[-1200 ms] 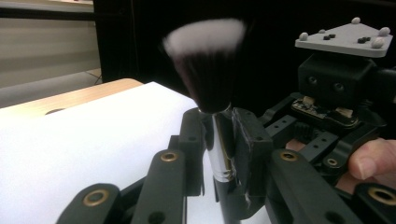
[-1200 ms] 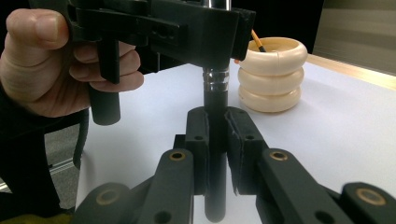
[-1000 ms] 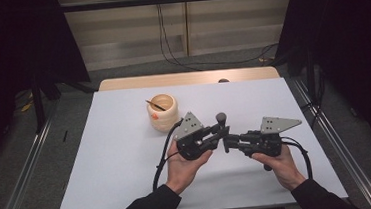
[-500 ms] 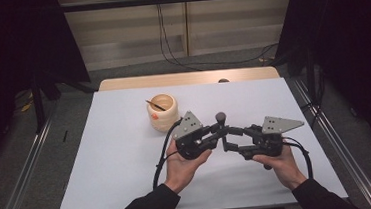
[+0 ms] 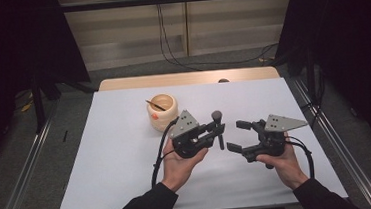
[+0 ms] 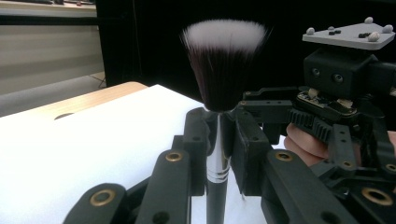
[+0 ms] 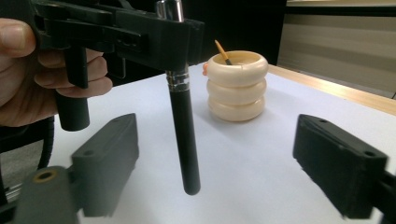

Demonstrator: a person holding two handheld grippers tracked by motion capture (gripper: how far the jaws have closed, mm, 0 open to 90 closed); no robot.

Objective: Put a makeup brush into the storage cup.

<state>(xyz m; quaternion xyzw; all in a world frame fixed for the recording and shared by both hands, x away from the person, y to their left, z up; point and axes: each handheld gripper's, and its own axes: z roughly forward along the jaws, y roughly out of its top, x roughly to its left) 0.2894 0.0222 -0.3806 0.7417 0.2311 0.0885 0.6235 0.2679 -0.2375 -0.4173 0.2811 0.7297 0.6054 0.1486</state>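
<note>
- High view: brush stands upright over the white table, clamped in my left gripper, bristles up. My right gripper sits just beside it to the right, jaws apart and empty. A cream ringed cup with a thin stick inside stands behind and to the left, well clear.
- Left gripper view: jaws are closed on the silver ferrule, just under the bristle head. My right gripper is close on the far side.
- Right gripper view: the black handle hangs free between my open jaws, its tip above the table. The cup stands farther off.
- I judge this a hand-over or a placing into the cup. Next I need a steady, upright brush and a clear path; nothing blocks the cup except the stick leaning in its mouth.
</note>
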